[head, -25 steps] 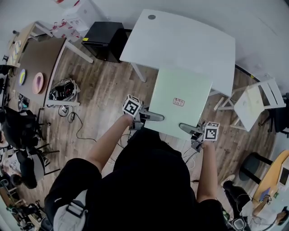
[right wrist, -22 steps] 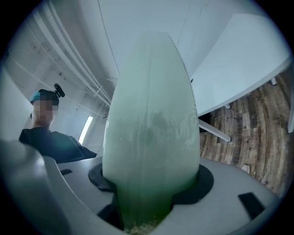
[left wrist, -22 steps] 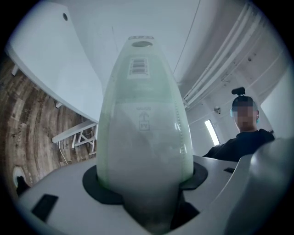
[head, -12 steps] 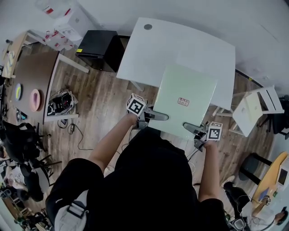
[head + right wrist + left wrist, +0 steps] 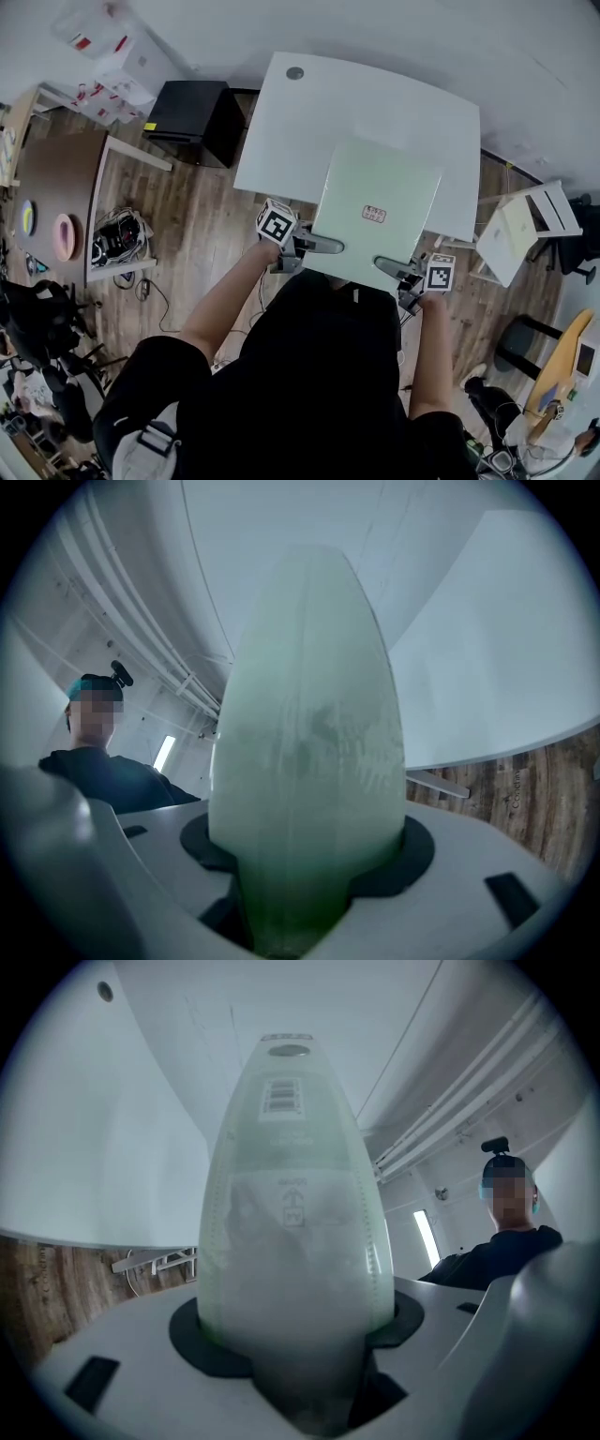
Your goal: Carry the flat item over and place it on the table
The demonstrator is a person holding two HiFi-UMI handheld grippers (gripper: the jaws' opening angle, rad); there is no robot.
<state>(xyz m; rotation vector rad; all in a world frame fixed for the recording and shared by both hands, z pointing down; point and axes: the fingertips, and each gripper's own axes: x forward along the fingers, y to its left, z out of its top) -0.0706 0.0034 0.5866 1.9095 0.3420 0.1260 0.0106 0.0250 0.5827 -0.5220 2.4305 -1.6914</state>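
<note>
The pale green flat board [image 5: 380, 202] is clamped along its near edge by the left gripper [image 5: 317, 246] and the right gripper [image 5: 396, 268] (jaws wide but pressed onto it). It's stretched out ahead of both, partly over the white table [image 5: 309, 112]; contact can't be told.

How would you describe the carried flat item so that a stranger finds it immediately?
Find the big white table. Above its near edge hangs a pale green board, held by the left gripper and right gripper. Only it is green and bears a small red label.
</note>
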